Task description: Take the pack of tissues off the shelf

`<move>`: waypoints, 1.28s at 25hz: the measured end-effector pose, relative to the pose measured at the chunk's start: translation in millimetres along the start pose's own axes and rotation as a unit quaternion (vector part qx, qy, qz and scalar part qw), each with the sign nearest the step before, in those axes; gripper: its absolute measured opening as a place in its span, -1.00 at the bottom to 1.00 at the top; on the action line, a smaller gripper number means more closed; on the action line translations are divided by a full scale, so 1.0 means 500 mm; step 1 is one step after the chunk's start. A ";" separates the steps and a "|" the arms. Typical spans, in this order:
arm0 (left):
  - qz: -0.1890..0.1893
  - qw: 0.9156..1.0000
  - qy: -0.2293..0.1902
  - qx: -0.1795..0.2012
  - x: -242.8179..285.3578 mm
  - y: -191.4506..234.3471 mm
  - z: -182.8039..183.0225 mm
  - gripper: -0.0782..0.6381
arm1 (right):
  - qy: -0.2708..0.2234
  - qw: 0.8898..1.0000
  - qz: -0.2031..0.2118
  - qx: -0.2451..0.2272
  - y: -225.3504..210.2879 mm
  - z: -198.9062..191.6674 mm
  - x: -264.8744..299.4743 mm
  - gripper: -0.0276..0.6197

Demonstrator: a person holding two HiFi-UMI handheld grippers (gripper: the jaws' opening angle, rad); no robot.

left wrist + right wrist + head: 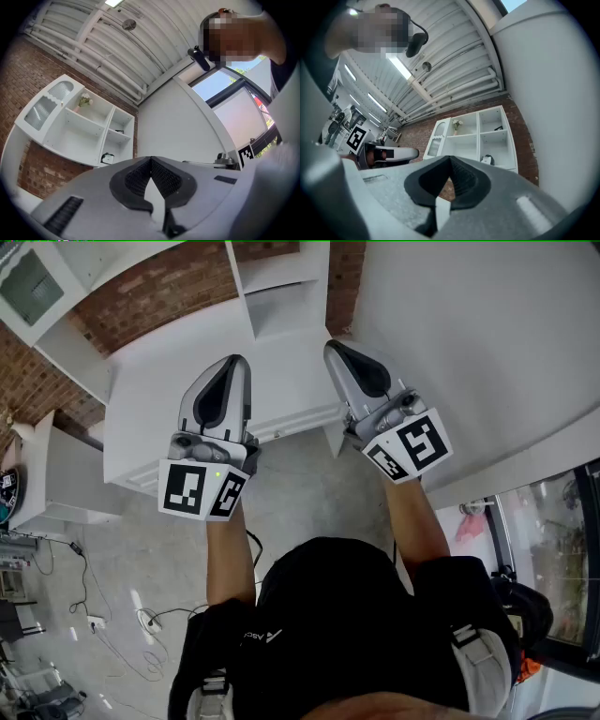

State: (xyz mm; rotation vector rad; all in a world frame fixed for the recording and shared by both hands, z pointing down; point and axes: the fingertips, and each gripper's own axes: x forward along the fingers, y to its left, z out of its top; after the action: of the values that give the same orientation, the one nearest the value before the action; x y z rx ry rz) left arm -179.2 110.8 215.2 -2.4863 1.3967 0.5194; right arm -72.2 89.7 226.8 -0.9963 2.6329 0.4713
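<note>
The pack of tissues is a small dark-and-white pack in the lower right compartment of the white wall shelf. The right gripper view also shows the pack of tissues, in the same compartment of the shelf. My left gripper is shut and empty, well short of the shelf. My right gripper also has its jaws together with nothing between them. In the head view the left gripper and right gripper are side by side, raised in front of the white shelf.
A small vase of flowers stands in an upper compartment, and a small dark item lies in the compartment above the pack. A brick wall backs the shelf. A white wall is at the right. Cables lie on the floor.
</note>
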 end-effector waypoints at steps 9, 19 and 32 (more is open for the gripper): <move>-0.009 1.000 0.000 -0.008 -0.009 0.037 -0.003 -0.79 | 0.001 1.000 -0.007 0.004 0.024 -0.010 0.032 -0.91; -0.012 1.000 -0.020 -0.004 0.017 0.087 0.016 -0.79 | 0.021 0.999 -0.023 -0.014 0.052 -0.037 0.052 -0.91; 0.056 0.998 -0.014 0.026 0.222 0.240 -0.057 -0.78 | -0.002 1.000 0.005 -0.014 -0.108 -0.132 0.182 -0.91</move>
State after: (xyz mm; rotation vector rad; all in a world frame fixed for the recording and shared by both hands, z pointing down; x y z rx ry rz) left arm -223.5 -46.9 190.5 -2.3613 1.5247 0.5320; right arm -110.9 -28.0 241.6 -0.9898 2.6366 0.5141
